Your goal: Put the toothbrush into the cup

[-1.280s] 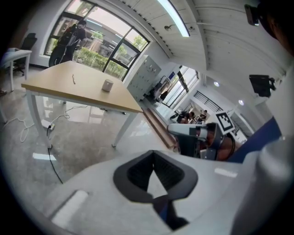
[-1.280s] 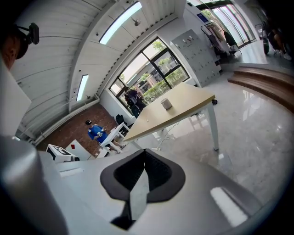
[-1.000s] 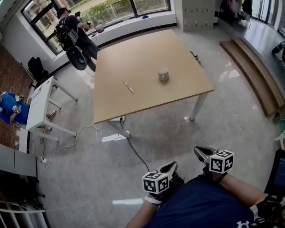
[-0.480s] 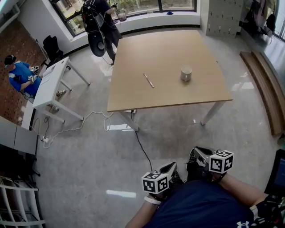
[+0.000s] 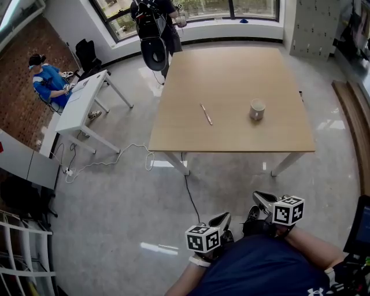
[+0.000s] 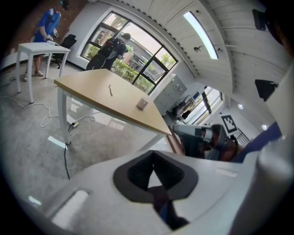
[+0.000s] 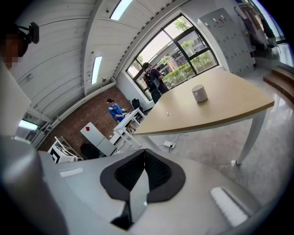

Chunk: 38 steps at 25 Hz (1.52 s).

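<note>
While L hand-held gripper (image 5: 224, 217) is closed, toothbrush (image 5: 206, 114) lies well apart

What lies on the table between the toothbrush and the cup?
Nothing; the tabletop between toothbrush and cup is bare, clearest in the head view.

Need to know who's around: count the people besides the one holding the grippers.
2. A person in blue at the white desk, left; a person in black by the window beyond the wooden table. Others may be hidden.
</note>
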### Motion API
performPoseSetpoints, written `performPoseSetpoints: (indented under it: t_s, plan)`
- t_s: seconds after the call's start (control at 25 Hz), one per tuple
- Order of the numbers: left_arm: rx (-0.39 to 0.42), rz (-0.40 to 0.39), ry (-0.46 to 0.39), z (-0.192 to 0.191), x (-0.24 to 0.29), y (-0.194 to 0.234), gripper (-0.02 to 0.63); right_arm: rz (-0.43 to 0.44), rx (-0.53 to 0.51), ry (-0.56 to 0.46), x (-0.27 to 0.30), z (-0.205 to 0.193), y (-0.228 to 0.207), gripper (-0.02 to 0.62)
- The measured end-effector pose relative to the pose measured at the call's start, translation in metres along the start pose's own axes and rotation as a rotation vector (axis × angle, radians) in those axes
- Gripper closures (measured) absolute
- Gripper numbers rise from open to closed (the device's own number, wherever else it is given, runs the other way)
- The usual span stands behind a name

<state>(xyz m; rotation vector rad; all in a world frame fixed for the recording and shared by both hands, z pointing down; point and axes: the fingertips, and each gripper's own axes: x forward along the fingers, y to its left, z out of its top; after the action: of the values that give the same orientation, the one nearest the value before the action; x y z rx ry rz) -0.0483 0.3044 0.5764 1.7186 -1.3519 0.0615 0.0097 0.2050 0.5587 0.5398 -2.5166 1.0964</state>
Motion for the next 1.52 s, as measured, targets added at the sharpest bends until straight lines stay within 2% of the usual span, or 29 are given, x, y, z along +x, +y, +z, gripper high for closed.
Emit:
performPoseSetpoints:
  t_s: [0.16,0.36,0.84,1.2,1.36,1.52]
  plan:
    - [0.021,0.002,0.018,0.026,0.038,-0.01,0.601,0.014,0.014,-0.005,0.005,0.033,-0.031,0.584]
    - [0.09,-0.014,0.066,0.059,0.086,-0.041,0.601,0.012,0.046,-0.039,-0.006,0.071,-0.069,0.584]
    - [0.17,0.01,0.149,0.098,0.145,-0.067,0.601,0.027,0.153,-0.108,-0.014,0.12,-0.131,0.584]
    - [0.151,-0.003,0.16,0.115,0.172,-0.054,0.601,0.007,0.166,-0.089,0.002,0.132,-0.156,0.584]
    - [0.135,-0.028,0.176,0.137,0.188,-0.032,0.601,-0.039,0.177,-0.105,0.02,0.151,-0.172,0.584]
    - [0.168,-0.081,0.197,0.175,0.21,-0.018,0.601,-0.106,0.187,-0.157,0.033,0.184,-0.188,0.584]
